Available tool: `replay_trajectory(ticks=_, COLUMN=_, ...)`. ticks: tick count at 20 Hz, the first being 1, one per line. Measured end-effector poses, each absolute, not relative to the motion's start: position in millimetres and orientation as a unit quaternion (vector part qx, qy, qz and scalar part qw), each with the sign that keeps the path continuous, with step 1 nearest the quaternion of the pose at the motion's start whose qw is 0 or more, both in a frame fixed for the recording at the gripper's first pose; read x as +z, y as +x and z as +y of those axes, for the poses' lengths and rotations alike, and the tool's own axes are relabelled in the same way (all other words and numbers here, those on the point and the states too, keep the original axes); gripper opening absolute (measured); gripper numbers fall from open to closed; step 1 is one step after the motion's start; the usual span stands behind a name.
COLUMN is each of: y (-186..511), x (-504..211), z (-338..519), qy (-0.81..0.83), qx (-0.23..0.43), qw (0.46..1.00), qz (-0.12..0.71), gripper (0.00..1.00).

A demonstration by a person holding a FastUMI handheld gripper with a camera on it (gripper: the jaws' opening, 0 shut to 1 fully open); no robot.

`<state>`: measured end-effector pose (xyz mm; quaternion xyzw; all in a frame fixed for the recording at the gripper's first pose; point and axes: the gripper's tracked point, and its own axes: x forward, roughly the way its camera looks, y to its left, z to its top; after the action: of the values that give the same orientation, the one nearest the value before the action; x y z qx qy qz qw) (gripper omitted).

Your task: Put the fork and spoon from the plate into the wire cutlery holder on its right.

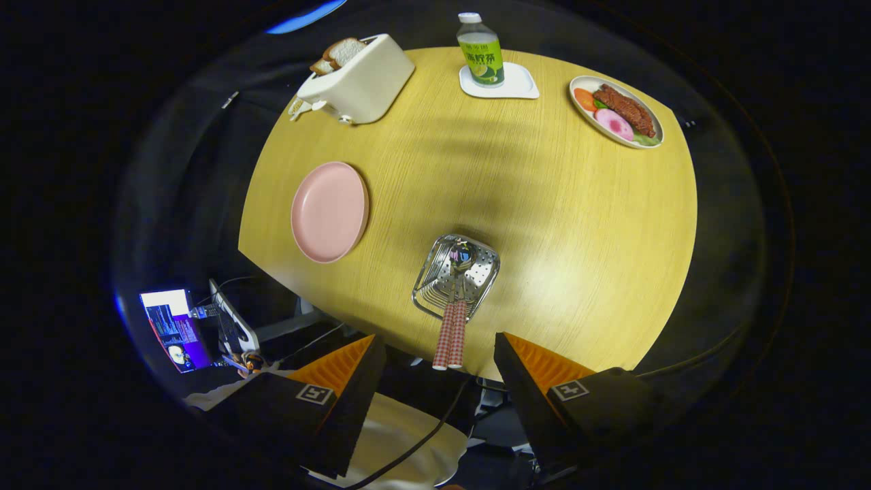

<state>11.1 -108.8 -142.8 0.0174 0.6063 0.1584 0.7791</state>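
Observation:
A wire cutlery holder [456,277] stands on the round wooden table [578,224], just ahead of my fingers. A fork [444,331] and a spoon [458,327] with red checked handles stand side by side in it, handles pointing up toward me. The pink plate [329,211] lies to the holder's left with nothing on it. My gripper [439,357] hangs high above the table's near edge, open, with nothing between its fingers; the two handle ends show in the gap between the fingertips.
A white toaster [357,80] with bread slices sits at the far left. A green-labelled bottle [480,51] stands on a white coaster at the far side. An oval dish of food [616,111] lies far right. Below the table's left are a screen [175,329] and cables.

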Motion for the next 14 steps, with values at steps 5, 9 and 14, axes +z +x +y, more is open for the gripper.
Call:
replay_trajectory(ticks=5, y=12, x=-103, z=-96, qy=0.05, qx=0.131, qw=0.854, qz=0.501, gripper=0.99)
replay_trajectory(ticks=9, y=14, x=-65, z=-79, qy=0.067, qx=0.104, qw=0.902, qz=0.414, gripper=0.99)
replay_trajectory(ticks=14, y=24, x=9, z=-72, qy=0.076, qx=0.055, qw=0.958, qz=0.273, gripper=0.99)
